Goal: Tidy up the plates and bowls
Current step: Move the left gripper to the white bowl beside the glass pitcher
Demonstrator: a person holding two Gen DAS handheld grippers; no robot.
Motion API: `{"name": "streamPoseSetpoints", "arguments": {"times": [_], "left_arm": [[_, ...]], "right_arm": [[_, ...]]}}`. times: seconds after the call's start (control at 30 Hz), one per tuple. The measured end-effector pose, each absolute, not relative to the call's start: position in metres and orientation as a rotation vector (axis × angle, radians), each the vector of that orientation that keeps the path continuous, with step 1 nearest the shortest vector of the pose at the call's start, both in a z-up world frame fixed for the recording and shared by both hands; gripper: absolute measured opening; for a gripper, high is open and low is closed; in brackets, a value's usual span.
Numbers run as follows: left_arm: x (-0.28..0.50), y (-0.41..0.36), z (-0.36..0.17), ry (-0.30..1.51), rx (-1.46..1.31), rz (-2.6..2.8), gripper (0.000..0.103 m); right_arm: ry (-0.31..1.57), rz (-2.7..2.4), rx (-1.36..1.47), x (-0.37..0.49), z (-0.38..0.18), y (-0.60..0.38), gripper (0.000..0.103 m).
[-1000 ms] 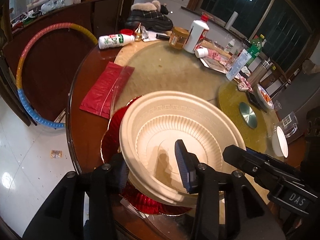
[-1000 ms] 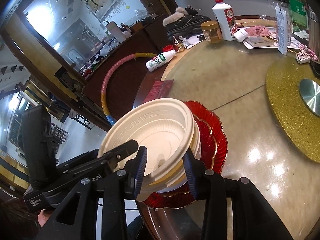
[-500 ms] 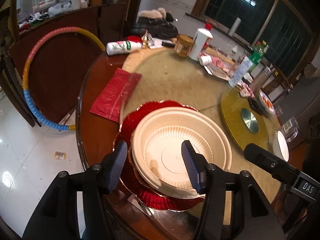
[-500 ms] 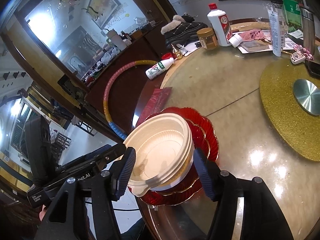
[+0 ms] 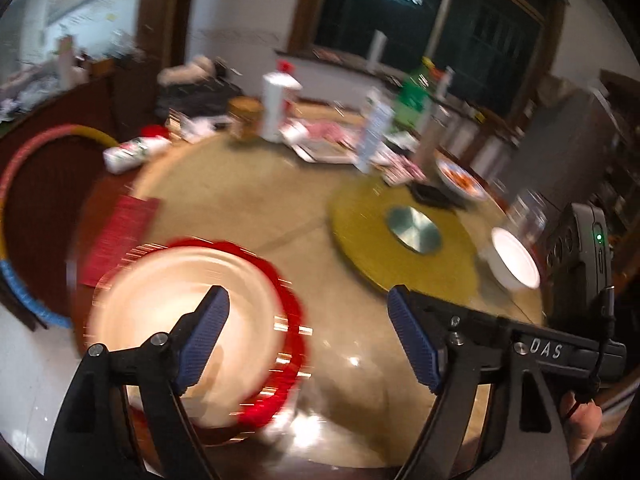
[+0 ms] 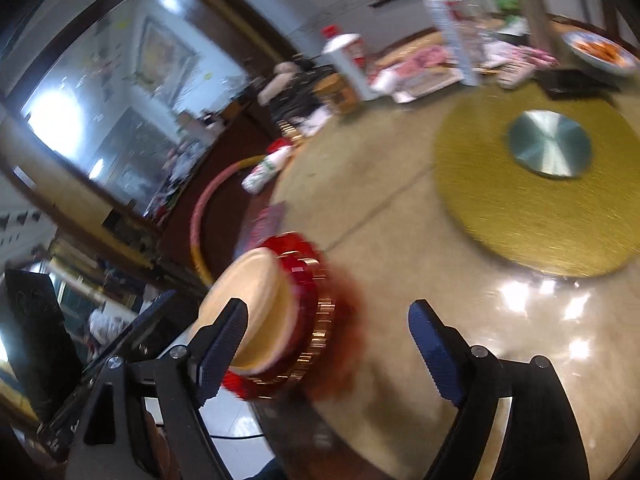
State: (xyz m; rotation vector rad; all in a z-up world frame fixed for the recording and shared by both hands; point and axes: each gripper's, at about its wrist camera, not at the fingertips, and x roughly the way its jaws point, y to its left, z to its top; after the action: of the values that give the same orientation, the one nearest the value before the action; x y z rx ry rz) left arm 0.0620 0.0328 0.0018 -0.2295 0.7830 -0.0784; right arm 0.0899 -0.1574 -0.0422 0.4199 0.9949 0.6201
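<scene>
While both pictures are smeared with motion, the cream bowls plainly sit nested on the red plates at the near edge of the table. The left gripper has its jaws opening wide, gripping nothing; the stack lies behind its left finger. The right gripper is opening too, nothing clamped, the stack showing just past its left finger. Farther off, a white bowl stands beside the gold turntable, and a dish holds orange food.
</scene>
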Motion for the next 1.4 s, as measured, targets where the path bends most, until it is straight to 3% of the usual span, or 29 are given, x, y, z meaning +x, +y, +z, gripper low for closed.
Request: {"name": "streamPoseSetpoints", "arguments": {"times": [0.5, 1.23, 1.4], "left_arm": [[0.140, -0.092, -0.049, 1.015, -0.226, -0.256, 0.082], [0.211, -0.249, -0.073, 0.996, -0.224, -0.311, 0.082], [0.221, -0.272, -0.075, 0.981, -0.184, -0.286, 0.077]], "right_arm": [[0.979, 0.323, 0.561, 0.096, -0.071, -0.317, 0.084], [0.806, -0.083, 0.788, 0.110, -0.072, -0.507, 0.084], [0.794, -0.121, 0.815, 0.124, -0.075, -0.523, 0.076]]}}
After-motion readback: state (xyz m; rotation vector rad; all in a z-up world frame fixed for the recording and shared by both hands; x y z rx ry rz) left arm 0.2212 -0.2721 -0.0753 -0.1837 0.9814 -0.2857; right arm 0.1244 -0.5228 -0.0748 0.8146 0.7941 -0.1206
